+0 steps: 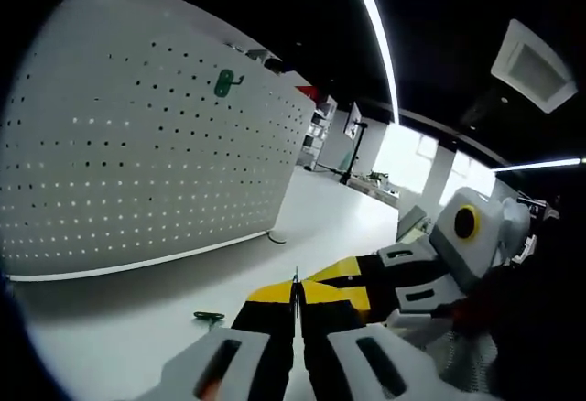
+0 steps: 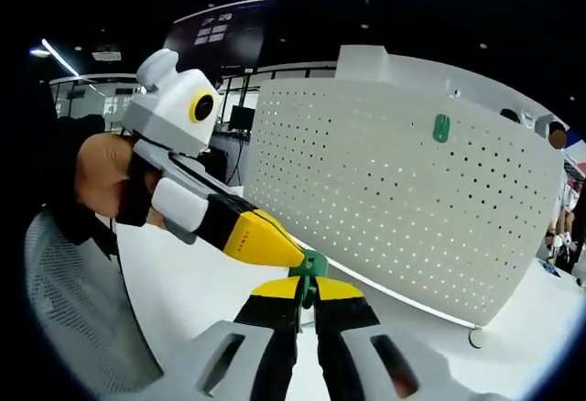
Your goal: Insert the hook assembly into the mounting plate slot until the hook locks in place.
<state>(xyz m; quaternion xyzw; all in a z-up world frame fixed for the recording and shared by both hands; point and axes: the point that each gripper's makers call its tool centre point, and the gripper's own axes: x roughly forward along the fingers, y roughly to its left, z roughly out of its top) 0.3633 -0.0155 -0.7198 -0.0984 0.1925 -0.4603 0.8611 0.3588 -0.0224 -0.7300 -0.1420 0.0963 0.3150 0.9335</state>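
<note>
— What's the surface and room like?
— I see a white desk [image 1: 110,328] in a dark-ceilinged office; a white perforated metal pegboard [image 2: 403,190] stands upright on it, one green hook [image 2: 441,127] already mounted high.
— Tongs?
— My right tongs [image 2: 307,293] pinch a green plastic hook assembly [image 2: 312,268]; my left tongs [image 1: 296,302] are closed, empty. Another green piece [image 1: 209,317] lies on open desk before the board's lower edge.

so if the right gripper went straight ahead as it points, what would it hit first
Most likely the white pegboard. The right gripper, shut on a green hook, points toward its lower part, with bare table between. The left gripper sits just beside that line. Depth is unclear.
</note>
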